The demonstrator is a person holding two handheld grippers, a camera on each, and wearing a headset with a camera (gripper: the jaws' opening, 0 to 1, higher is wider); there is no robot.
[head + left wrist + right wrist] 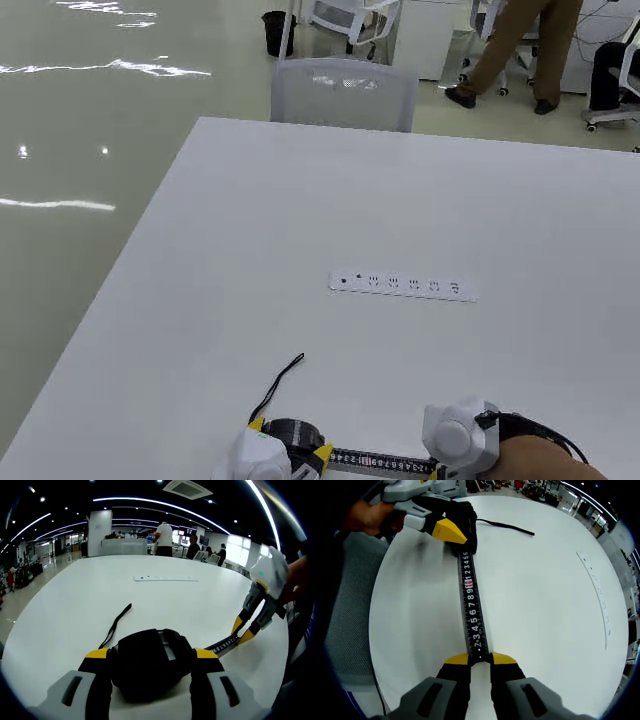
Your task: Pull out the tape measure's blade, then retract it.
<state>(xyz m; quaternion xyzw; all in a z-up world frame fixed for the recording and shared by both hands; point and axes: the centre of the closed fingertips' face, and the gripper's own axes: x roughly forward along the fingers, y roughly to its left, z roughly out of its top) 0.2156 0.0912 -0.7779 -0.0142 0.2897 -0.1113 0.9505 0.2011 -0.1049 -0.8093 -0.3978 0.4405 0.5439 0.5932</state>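
The black tape measure case (150,662) sits between the yellow-tipped jaws of my left gripper (152,655), which is shut on it near the table's front edge. Its black wrist strap (116,625) trails away across the table. The black blade (471,605) with white numbers runs out of the case (460,522) toward my right gripper (480,657), shut on the blade's end. In the head view the case (295,437) and blade (380,462) lie at the bottom, the left gripper (285,455) beside the case and the right gripper (435,468) at the blade's end.
A white power strip (402,286) lies mid-table on the white table (300,220). A grey mesh chair (343,92) stands at the far edge. A person (515,45) stands beyond, near office chairs. The table's left edge drops to a shiny floor.
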